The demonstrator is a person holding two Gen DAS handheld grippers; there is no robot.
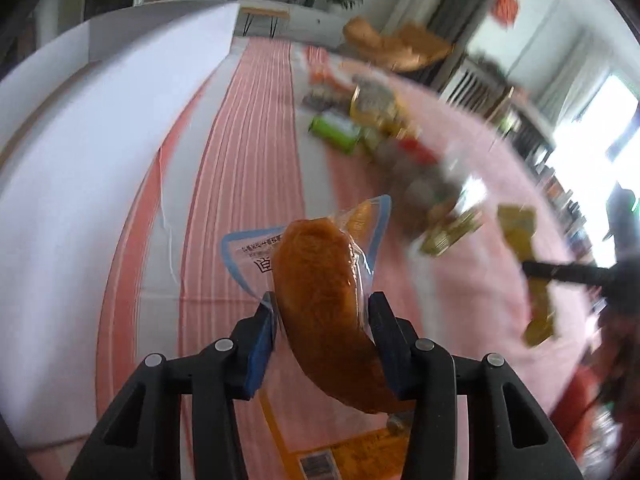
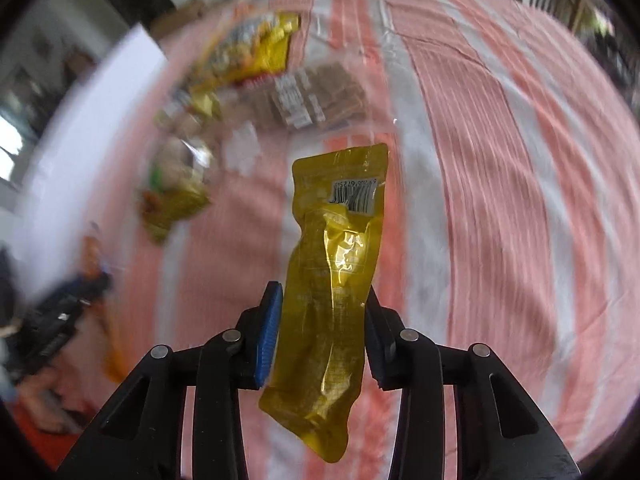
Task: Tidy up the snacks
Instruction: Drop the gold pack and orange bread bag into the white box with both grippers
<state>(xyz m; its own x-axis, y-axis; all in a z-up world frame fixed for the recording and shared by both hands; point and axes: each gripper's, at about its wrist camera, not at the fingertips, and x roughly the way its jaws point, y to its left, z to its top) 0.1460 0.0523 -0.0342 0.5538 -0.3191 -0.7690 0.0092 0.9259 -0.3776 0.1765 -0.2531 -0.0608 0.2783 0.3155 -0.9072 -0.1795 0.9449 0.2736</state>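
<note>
My left gripper is shut on a clear packet holding an orange-brown sausage-like snack, lifted above the pink striped cloth. My right gripper is shut on a long yellow foil snack packet with a barcode near its top, hanging over the cloth. The right gripper with the yellow packet also shows at the right of the left wrist view. The left gripper appears blurred at the left of the right wrist view.
A heap of mixed snack packets lies on the cloth beyond the left gripper, seen blurred as yellow and brown packets from the right wrist. A white board or box stands along the left side. Furniture and plants line the far room.
</note>
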